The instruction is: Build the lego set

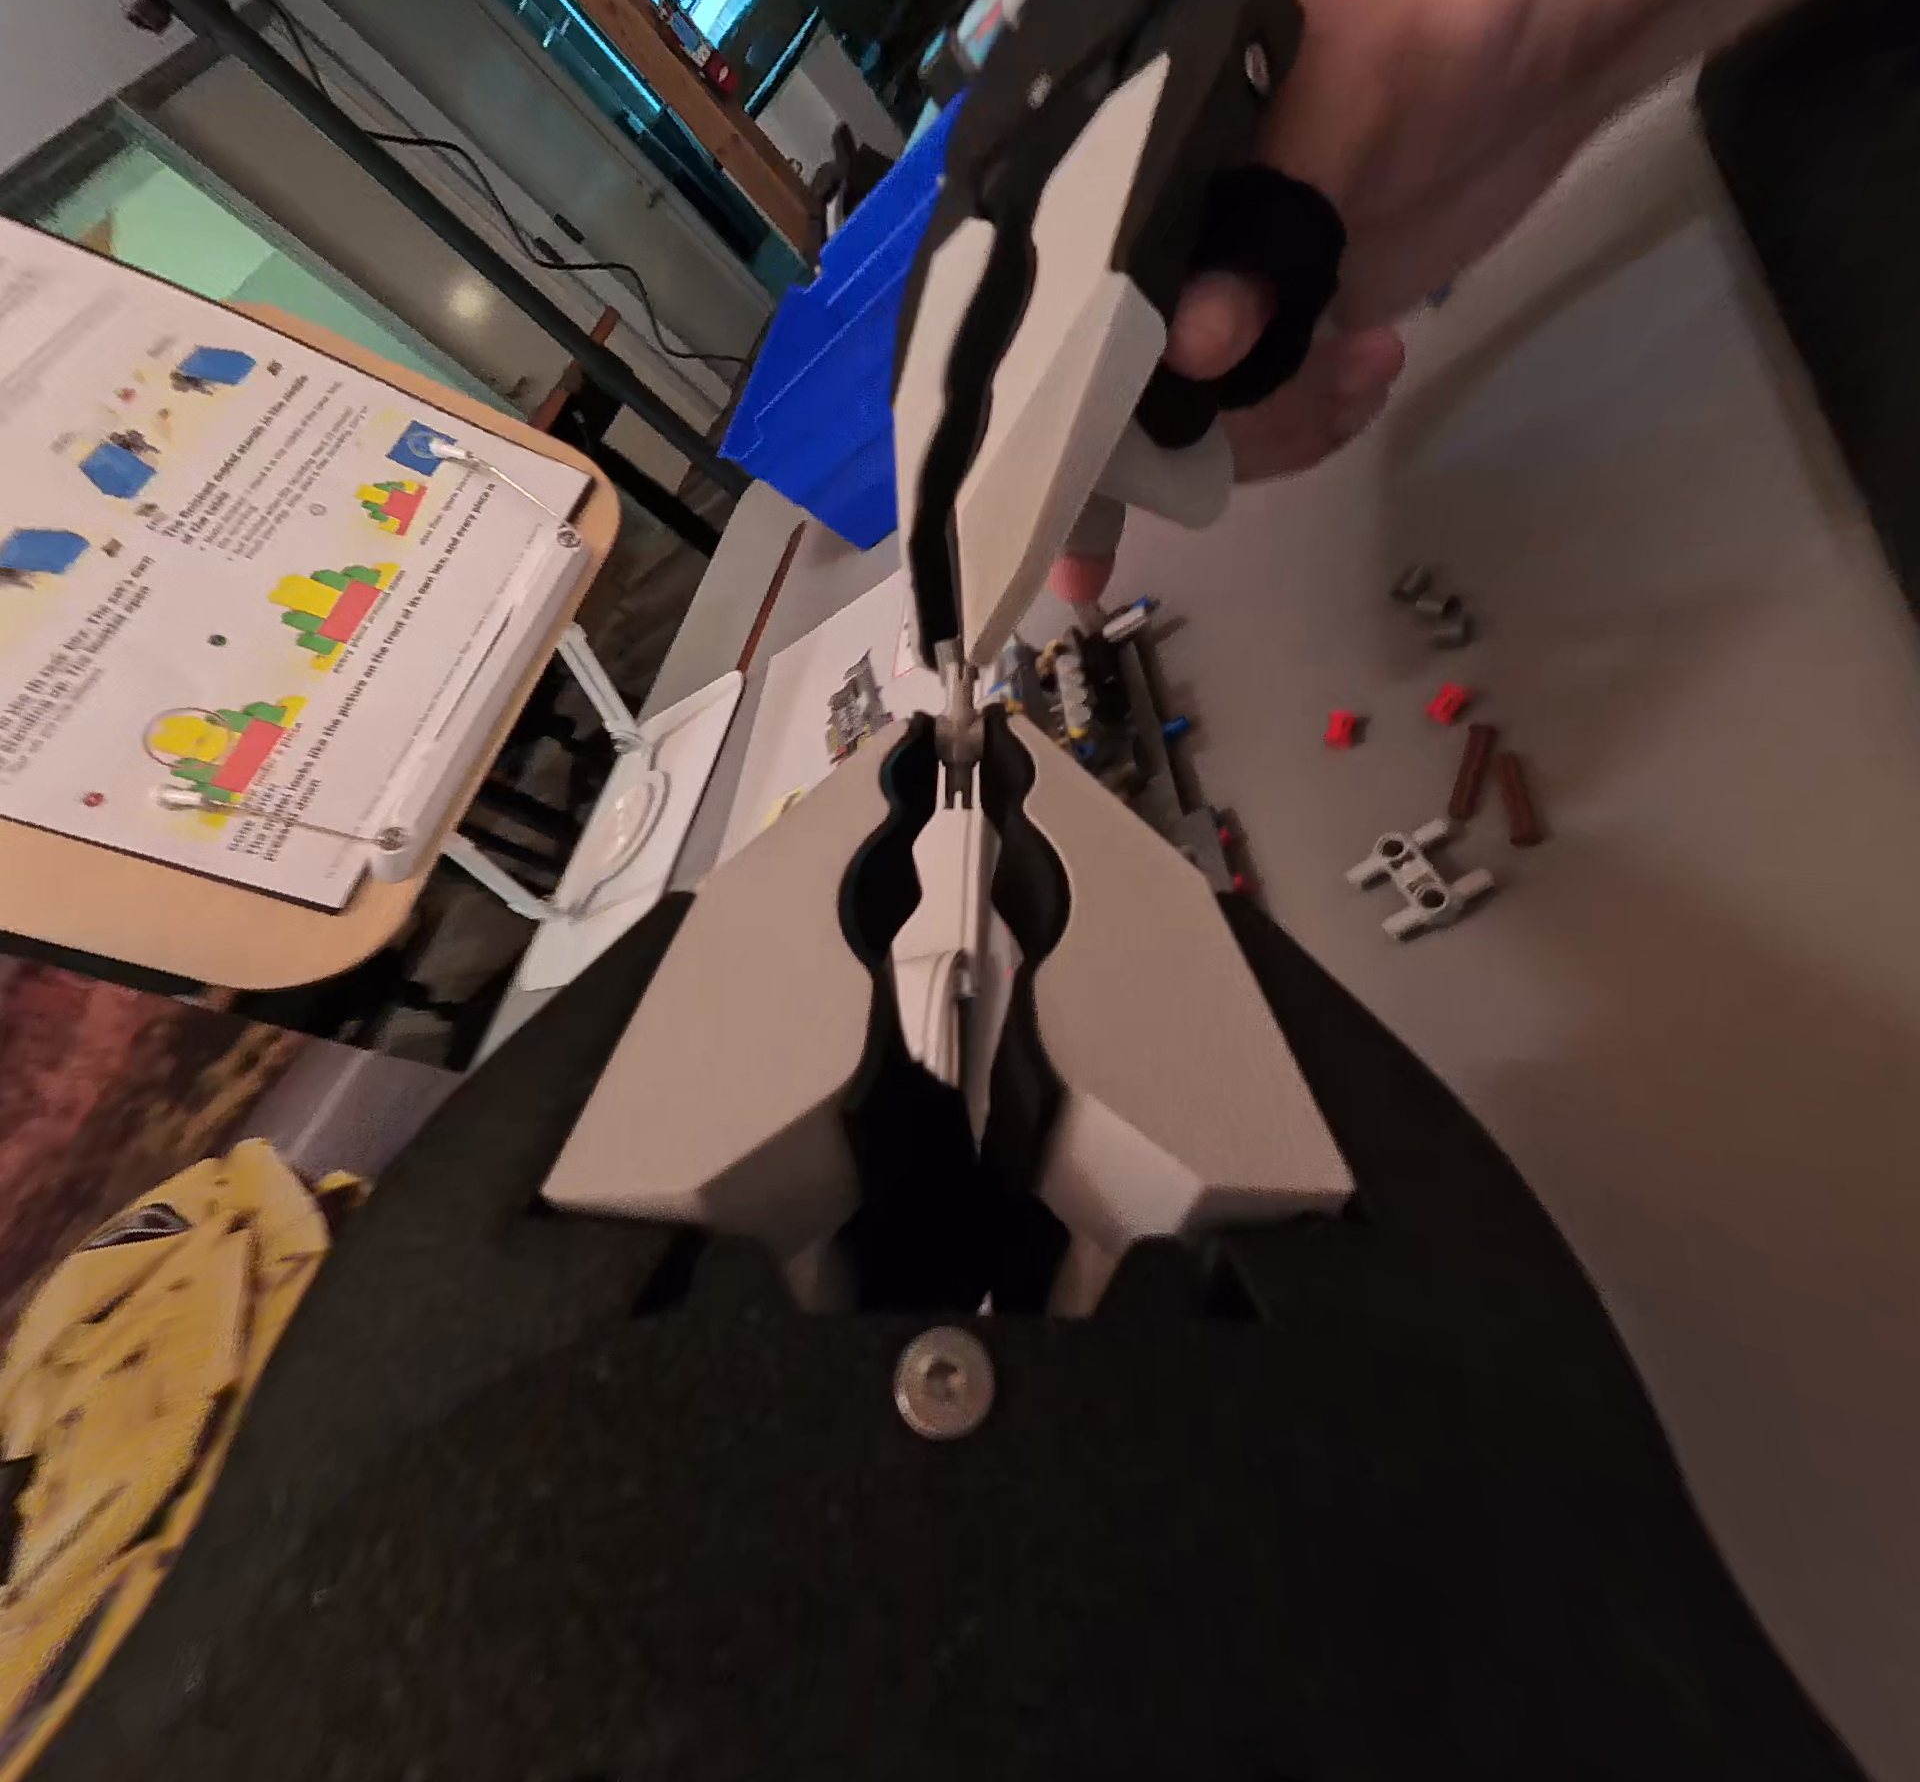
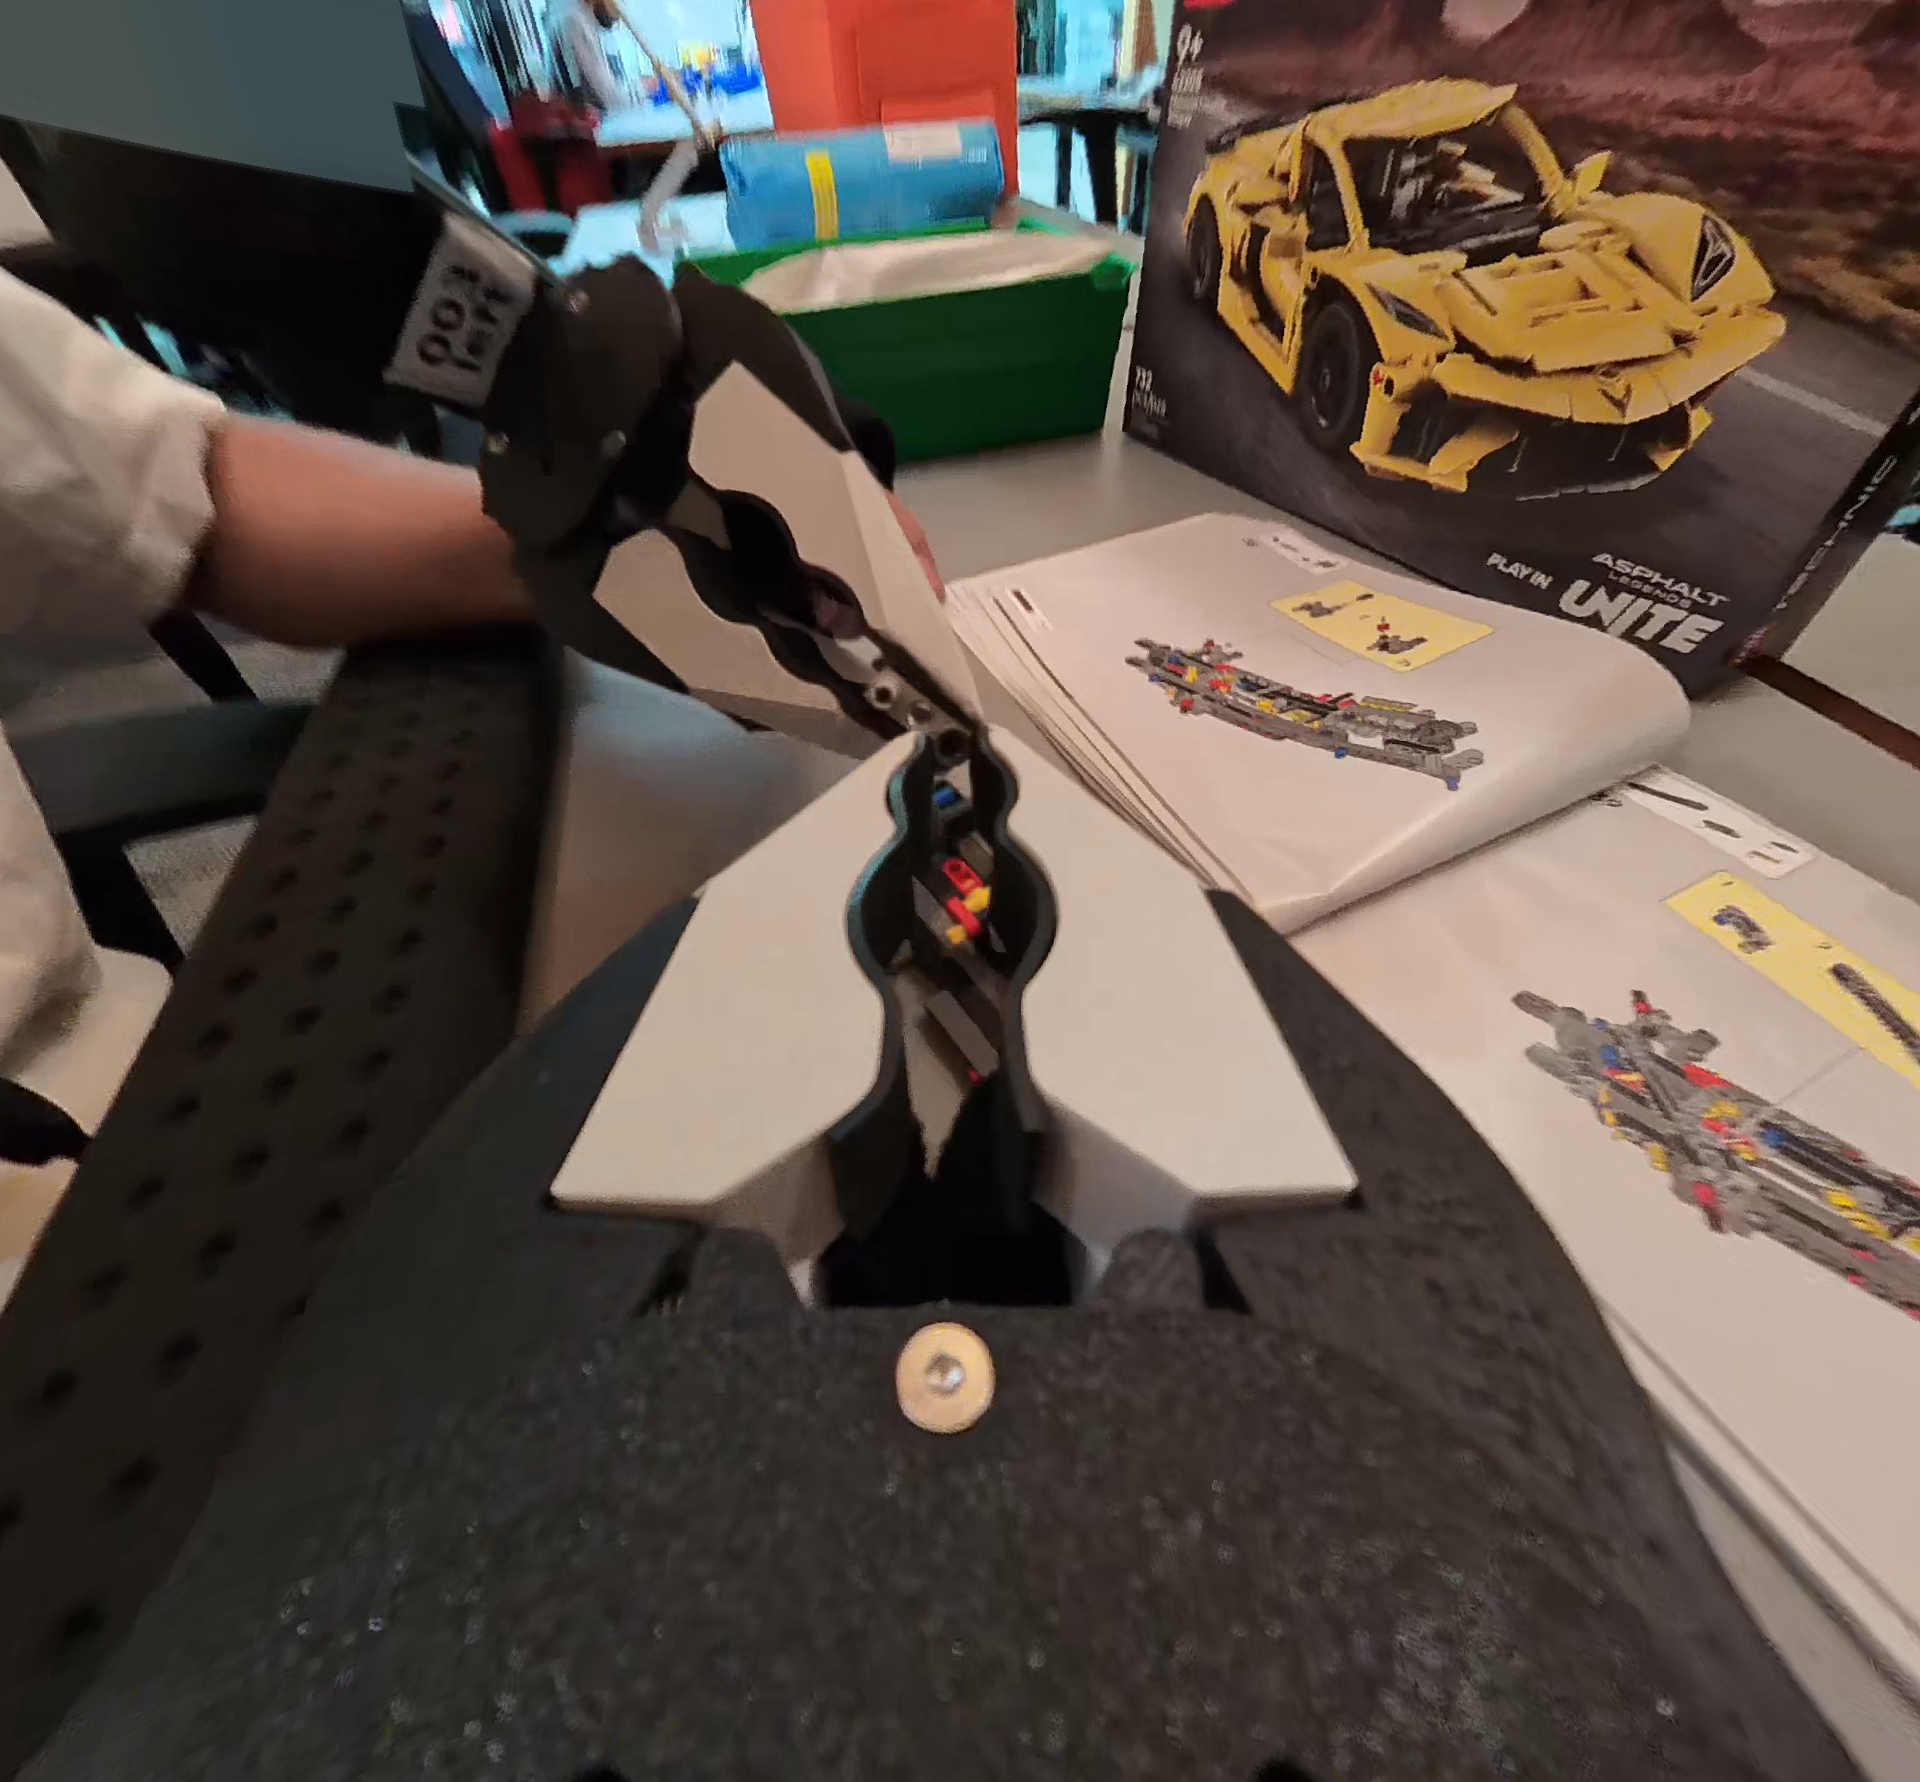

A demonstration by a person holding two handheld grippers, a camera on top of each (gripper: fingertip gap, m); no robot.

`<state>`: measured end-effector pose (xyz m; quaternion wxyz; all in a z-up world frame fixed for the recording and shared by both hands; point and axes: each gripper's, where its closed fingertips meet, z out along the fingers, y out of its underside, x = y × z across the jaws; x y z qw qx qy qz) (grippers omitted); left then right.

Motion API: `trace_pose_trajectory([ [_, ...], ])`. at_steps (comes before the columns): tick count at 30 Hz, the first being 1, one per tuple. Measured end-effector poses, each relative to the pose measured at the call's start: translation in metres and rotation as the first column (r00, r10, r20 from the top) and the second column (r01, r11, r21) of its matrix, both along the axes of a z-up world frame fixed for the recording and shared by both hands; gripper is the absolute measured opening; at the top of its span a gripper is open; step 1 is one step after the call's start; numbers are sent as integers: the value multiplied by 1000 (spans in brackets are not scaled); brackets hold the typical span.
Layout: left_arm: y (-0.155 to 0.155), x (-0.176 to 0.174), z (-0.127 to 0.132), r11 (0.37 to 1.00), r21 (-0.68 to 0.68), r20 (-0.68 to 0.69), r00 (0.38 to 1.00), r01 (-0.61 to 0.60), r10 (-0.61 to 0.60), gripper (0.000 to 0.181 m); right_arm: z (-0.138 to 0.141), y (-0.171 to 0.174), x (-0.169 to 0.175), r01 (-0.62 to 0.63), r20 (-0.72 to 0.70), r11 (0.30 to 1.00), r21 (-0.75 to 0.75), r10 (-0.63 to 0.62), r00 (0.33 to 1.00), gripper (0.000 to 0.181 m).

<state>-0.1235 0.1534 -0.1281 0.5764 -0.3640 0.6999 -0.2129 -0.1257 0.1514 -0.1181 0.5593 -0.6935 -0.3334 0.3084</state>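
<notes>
My left gripper (image 1: 956, 768) is shut on a small grey Technic connector (image 1: 957, 737), held up in the air. My right gripper (image 1: 943, 641) comes down from above, shut on a small grey pin (image 1: 949, 664) whose end meets the connector's top. In the right wrist view, my right gripper (image 2: 951, 758) is tip to tip with the left gripper (image 2: 948, 709), which grips a dark holed piece (image 2: 886, 688). The long grey chassis build (image 1: 1107, 693) lies on the table behind and also shows between my right fingers (image 2: 961, 911).
Loose parts lie on the grey table at right: red pieces (image 1: 1343, 726), brown pieces (image 1: 1496, 787), a grey connector frame (image 1: 1418, 875). A blue bin (image 1: 831, 382), an instruction sheet on a stand (image 1: 260, 610), open booklets (image 2: 1351, 693), the set's box (image 2: 1507, 278) and a green bin (image 2: 966, 350) surround them. Both grippers' tips are close together, under 4 cm apart.
</notes>
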Motion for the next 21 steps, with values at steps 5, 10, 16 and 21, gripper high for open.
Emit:
trace_pose_trajectory([
  [5,-1,0,1,989,-142,16,999,36,-34,6,4,1,-1,16,-95,1000,23,-14,995,5],
  [10,-5,0,0,965,-253,24,997,76,-73,6,4,-2,-1,8,-56,997,75,-4,998,5],
  [16,-8,-1,0,900,-412,42,989,143,-138,7,6,-3,-2,-28,-142,999,21,31,989,5],
  [21,-10,-2,3,833,-520,73,982,186,-173,7,9,-4,-3,-50,-198,998,23,54,979,5],
])
